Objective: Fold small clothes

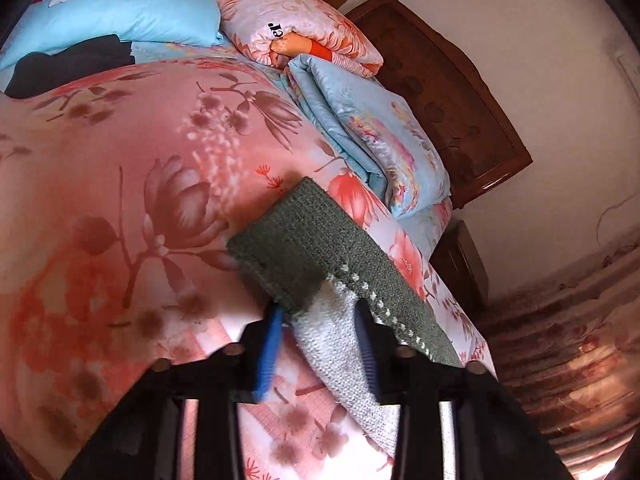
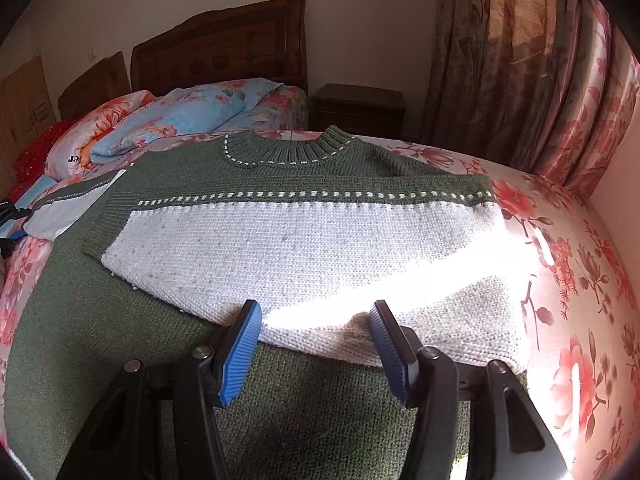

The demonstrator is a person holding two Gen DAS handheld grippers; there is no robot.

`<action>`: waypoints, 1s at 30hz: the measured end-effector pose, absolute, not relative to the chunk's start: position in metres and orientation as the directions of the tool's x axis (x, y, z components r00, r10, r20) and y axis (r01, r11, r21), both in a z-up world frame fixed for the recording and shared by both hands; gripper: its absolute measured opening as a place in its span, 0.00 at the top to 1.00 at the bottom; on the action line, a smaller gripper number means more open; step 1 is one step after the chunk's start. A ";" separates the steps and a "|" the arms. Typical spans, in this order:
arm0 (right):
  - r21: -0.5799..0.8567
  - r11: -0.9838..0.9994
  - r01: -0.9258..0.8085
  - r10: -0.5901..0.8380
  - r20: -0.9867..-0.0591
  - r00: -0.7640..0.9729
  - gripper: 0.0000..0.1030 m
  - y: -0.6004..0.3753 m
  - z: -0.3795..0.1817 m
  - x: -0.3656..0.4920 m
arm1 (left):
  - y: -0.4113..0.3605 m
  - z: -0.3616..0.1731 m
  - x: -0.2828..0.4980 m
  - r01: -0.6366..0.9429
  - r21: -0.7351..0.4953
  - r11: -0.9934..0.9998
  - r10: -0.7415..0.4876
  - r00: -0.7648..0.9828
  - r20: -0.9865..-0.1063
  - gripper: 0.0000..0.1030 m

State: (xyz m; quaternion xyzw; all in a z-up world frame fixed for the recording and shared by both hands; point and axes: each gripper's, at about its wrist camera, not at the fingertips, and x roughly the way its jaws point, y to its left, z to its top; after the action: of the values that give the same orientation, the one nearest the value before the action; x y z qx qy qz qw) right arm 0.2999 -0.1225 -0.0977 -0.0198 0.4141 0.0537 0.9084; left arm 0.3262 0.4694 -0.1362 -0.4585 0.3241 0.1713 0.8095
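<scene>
A small green and white knitted sweater (image 2: 304, 236) lies flat on the floral bed sheet (image 2: 568, 264), collar away from me. One sleeve is folded across the chest. My right gripper (image 2: 316, 320) is open just above the sweater's white band, holding nothing. The other sleeve (image 1: 320, 252) sticks out to the side, and in the left wrist view it lies between the blue pads of my left gripper (image 1: 320, 320), whose jaws stand apart around it. The left gripper also shows at the left edge of the right wrist view (image 2: 12, 220).
Folded blue and floral quilts (image 1: 372, 132) and pillows (image 1: 120, 8) are piled at the head of the bed by a wooden headboard (image 2: 224, 44). A nightstand (image 2: 360, 108) and floral curtains (image 2: 520, 72) stand beyond the bed edge. Dark clothes (image 1: 72, 64) lie near the pillows.
</scene>
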 end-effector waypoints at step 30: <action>0.259 0.963 -0.074 0.239 -0.694 0.680 0.46 -0.167 -0.089 0.287 | 0.028 -0.088 0.378 0.130 -0.499 0.857 -0.469 0.598 -0.650 0.00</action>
State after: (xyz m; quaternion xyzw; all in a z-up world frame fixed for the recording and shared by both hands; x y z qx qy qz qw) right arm 0.2870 -0.1671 -0.0892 0.1051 0.3908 0.0860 0.9104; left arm 0.3777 0.0277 -0.0880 -0.2046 0.4141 -0.1723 0.8701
